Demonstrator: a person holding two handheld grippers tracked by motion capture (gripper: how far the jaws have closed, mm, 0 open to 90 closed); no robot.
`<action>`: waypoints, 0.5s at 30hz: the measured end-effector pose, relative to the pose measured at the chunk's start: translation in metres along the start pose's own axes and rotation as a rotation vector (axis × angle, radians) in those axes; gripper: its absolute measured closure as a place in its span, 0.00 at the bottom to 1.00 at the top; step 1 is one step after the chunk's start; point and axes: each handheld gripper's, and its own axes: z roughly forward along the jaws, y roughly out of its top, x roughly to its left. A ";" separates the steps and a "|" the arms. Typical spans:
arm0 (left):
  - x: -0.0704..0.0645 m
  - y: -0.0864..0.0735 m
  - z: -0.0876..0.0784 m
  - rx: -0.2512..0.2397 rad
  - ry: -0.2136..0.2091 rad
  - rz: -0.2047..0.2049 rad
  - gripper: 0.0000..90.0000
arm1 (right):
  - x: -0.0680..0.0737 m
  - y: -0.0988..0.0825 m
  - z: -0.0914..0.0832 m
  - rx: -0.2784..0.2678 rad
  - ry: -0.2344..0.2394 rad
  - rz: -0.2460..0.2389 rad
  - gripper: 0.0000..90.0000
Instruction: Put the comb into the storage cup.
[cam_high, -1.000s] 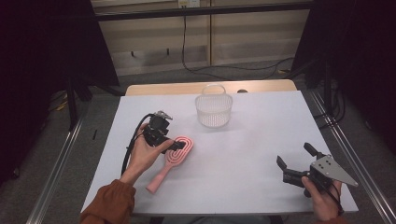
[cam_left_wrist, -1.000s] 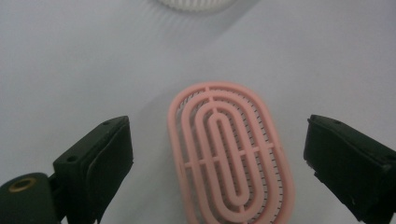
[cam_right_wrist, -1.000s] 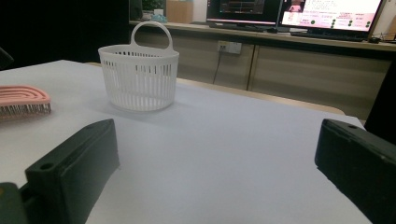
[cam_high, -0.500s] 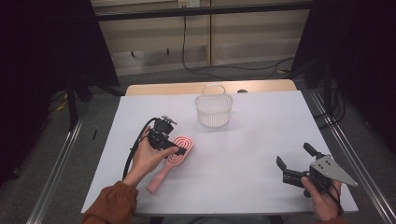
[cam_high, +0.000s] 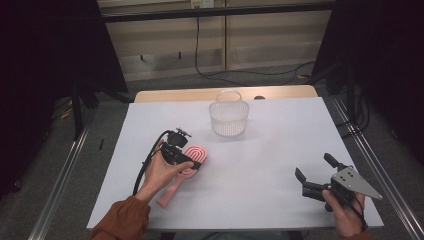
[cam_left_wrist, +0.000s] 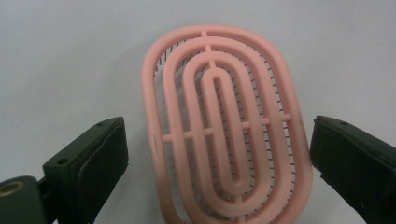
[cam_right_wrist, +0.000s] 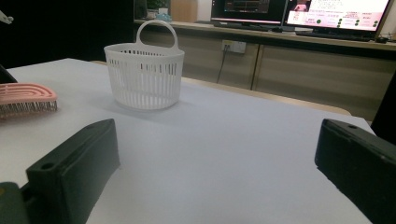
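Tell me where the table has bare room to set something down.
Widest free patch: between brush, basket and right tool. The near left corner of the table is crowded by the forearm and the left tool.

The tabletop (cam_high: 260, 165) carries one pink hairbrush (cam_high: 187, 162) and one white slotted basket (cam_high: 229, 117), and there are two tongs, the left tongs (cam_high: 186, 161) and the right tongs (cam_high: 314, 169).

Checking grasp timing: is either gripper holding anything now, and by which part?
Nothing is held. The left gripper, jaws just opening, straddles the pink brush's head; the right gripper is open.
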 end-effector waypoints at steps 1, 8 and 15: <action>0.000 0.000 0.000 0.000 0.000 0.000 0.05 | 0.000 0.000 0.000 0.000 0.000 0.000 0.00; -0.004 -0.001 0.006 0.017 0.012 -0.012 0.06 | 0.000 0.000 0.000 0.001 0.003 -0.001 0.00; -0.006 0.000 0.016 0.061 0.014 0.009 0.12 | 0.002 0.000 0.001 0.009 0.018 -0.012 0.00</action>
